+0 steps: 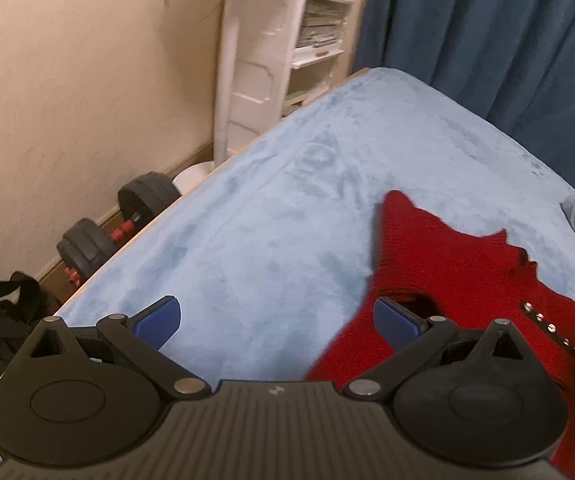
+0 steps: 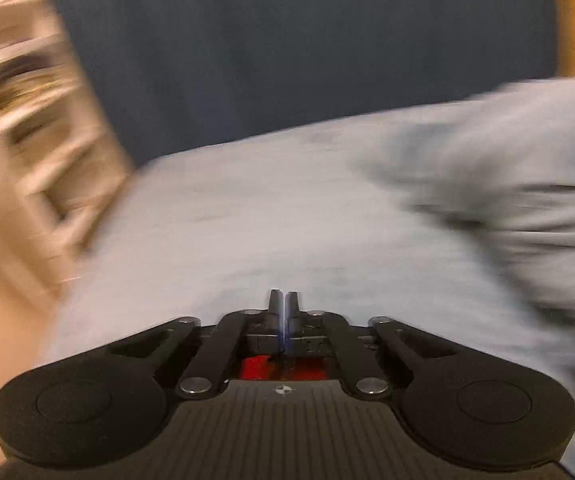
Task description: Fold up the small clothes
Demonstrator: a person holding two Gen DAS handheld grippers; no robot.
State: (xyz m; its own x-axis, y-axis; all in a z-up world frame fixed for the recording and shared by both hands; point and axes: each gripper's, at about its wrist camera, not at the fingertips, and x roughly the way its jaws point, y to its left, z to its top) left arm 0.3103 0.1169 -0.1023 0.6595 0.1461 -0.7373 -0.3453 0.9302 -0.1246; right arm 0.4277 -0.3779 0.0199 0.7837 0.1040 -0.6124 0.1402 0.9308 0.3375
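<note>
The red knitted garment [image 1: 459, 276] is lying spread on the blue plush blanket of the bed [image 1: 247, 216], toward the right side of the left wrist view, with a row of small metal studs [image 1: 549, 326] showing along one edge. It is probably sitting out flat like this so that its edges can be picked up and folded over.

The left tongs [image 1: 275, 322] are standing wide open with nothing between the blue pads [image 1: 159, 320]. One pad is hovering over bare blanket, and the other is sitting right at the near edge of the red knit, by a dark opening in it (whether it is touching the cloth I cannot tell). That looks like lining up for a grip on this side.

The right tongs [image 2: 284, 312] are closed completely, fingers pressed together. A patch of red is showing just behind and below them, so they may be pinching a thin bit of the garment, but the fingertips themselves are showing nothing caught, and the view is heavily blurred. If they are holding an edge, it would be to carry it across for a fold.

A crumpled pale blue cloth [image 2: 507, 184] is lying on the bed to the right, likely waiting its turn. Dumbbells [image 1: 115, 224] are resting on the floor by the wall, a white shelf unit [image 1: 311, 32] is standing beyond the bed, and dark blue curtains [image 1: 487, 32] are hanging behind.

No brand, label or writing can be read anywhere; the shelf contents are too blurred.
</note>
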